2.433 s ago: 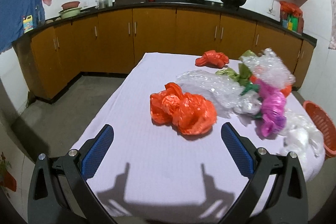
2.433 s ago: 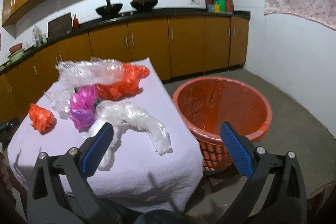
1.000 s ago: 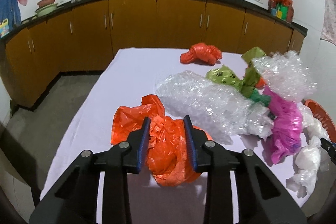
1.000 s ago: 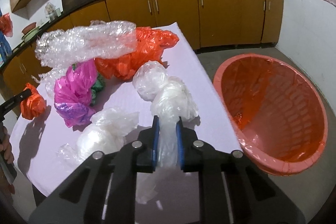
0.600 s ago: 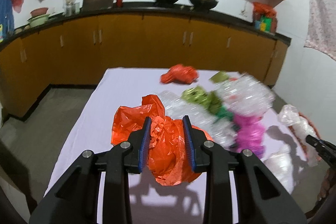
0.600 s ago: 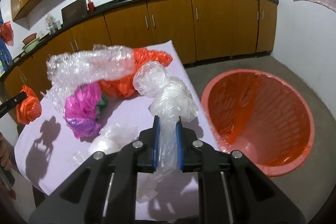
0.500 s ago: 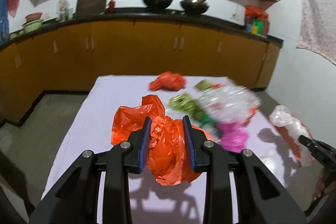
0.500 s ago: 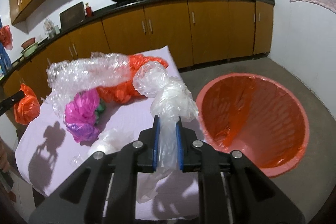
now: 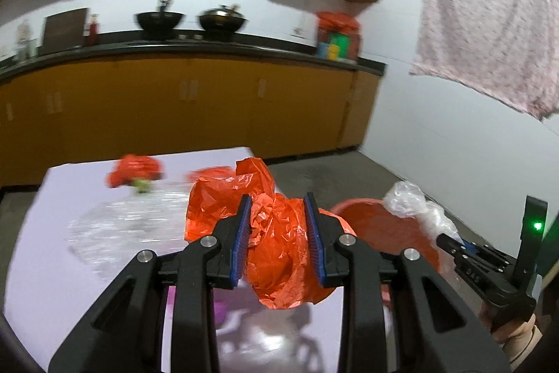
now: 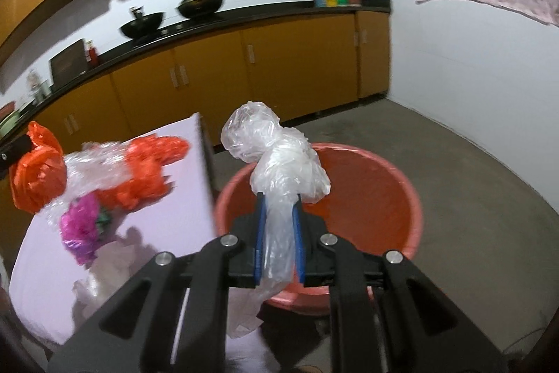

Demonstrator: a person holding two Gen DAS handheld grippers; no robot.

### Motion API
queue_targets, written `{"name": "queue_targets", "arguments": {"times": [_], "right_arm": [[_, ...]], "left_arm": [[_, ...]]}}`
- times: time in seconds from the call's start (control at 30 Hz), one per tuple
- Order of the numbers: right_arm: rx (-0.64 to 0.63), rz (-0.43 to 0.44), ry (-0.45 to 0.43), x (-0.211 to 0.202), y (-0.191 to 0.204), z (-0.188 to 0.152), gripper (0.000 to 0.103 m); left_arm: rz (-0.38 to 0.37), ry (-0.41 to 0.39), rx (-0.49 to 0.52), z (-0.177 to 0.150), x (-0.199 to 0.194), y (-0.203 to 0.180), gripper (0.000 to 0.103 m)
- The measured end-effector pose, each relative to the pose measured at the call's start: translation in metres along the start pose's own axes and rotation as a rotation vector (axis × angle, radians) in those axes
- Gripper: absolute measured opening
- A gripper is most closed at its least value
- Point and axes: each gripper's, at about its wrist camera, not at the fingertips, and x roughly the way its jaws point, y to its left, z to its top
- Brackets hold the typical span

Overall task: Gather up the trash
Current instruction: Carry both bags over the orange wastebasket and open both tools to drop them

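1. The worktop (image 10: 167,226) has a pale purple cloth on it and is the biggest thing here. There is one. It stands just beside the red basket, and more trash lies on it.
2. The red basket (image 10: 394,187) sits on the floor. There is one, and a thin red liner seems to line it. It looks like the bin for the trash.
3. The step in hand looks like carrying. Two bags are up in the air, on the way to the red basket.
4. One orange bag (image 9: 279,243) is squeezed tight between the blue pads of the left tool (image 9: 278,235). It hangs over the worktop, close to the red basket but not over it yet.
5. One clear bag (image 10: 276,163) is pinched in the closed right tool (image 10: 278,233). Its puffy top sits right in front of the red basket's mouth.
6. Next, I think each tool must get over the mouth of the red basket and then let go. The bags are light and floppy, so they may cling to the pads or land on the rim.
7. Trash lying on the worktop beside the red basket: two orange bags (image 9: 134,170), one bubble wrap sheet (image 9: 132,226), one pink bag (image 10: 82,229), and some green bits too blurry to count.
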Motion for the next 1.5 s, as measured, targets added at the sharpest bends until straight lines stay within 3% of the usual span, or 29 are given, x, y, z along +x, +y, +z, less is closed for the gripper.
{"name": "queue_targets", "arguments": {"times": [0.33, 0.9, 0.97, 1.1, 1.3, 1.5], "right_arm": [[0.068, -0.055, -0.007, 0.014, -0.045, 0.011, 0.015], [0.118, -0.034, 0.001, 0.058, -0.073, 0.024, 0.019], [0.128, -0.030, -0.005, 0.061, -0.075, 0.024, 0.021], [0.150, -0.011, -0.009, 0.061, -0.079, 0.023, 0.044], [0.155, -0.021, -0.018, 0.050, -0.083, 0.017, 0.048], [0.122, -0.032, -0.039, 0.027, -0.075, 0.009, 0.054]], "left_arm": [[-0.116, 0.128, 0.078, -0.019, 0.071, -0.073, 0.031], [-0.169, 0.255, 0.138, -0.039, 0.129, -0.104, 0.031], [-0.167, 0.265, 0.143, -0.039, 0.133, -0.104, 0.035], [-0.165, 0.272, 0.139, -0.040, 0.133, -0.100, 0.055], [-0.147, 0.258, 0.119, -0.033, 0.120, -0.088, 0.062], [-0.111, 0.193, 0.099, -0.025, 0.085, -0.067, 0.069]]}}
